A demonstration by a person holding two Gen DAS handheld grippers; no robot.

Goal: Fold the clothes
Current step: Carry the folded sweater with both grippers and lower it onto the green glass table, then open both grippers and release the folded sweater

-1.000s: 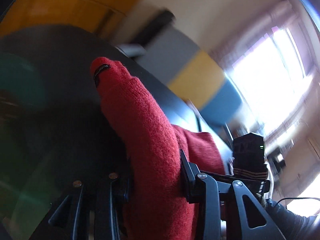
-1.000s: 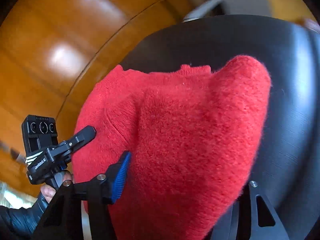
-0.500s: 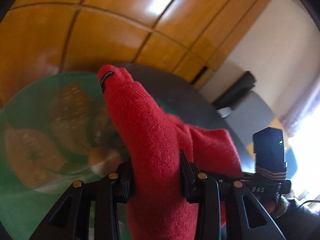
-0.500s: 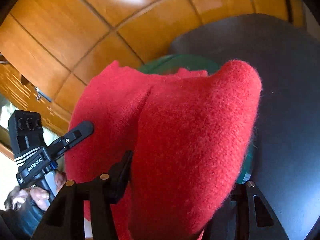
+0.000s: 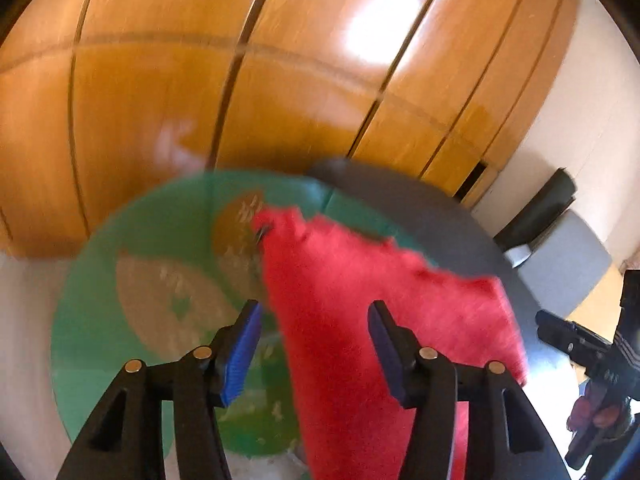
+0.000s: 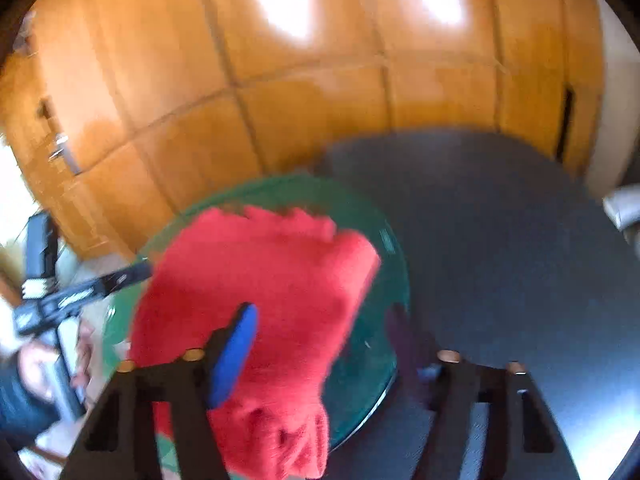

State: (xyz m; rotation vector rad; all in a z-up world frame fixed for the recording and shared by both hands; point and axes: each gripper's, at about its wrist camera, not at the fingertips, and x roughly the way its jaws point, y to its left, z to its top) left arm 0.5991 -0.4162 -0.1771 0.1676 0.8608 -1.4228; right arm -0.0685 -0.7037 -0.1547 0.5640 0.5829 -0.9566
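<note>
Left wrist view: both grippers (image 5: 314, 350) (image 6: 324, 350), clamped 0.5 s ago, now gape; red sweater (image 5: 360, 300) released onto green mat (image 5: 120, 264).

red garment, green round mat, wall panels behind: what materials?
Red garment: looks like fuzzy knit, wool or acrylic; the edges show a soft nap, though the frame is blurred. Green mat: smooth printed sheet, perhaps plastic or glass; the right wrist view shows a thin hard-looking rim. Wall panels: glossy varnished wood or veneer, with grain and bright glare.
</note>
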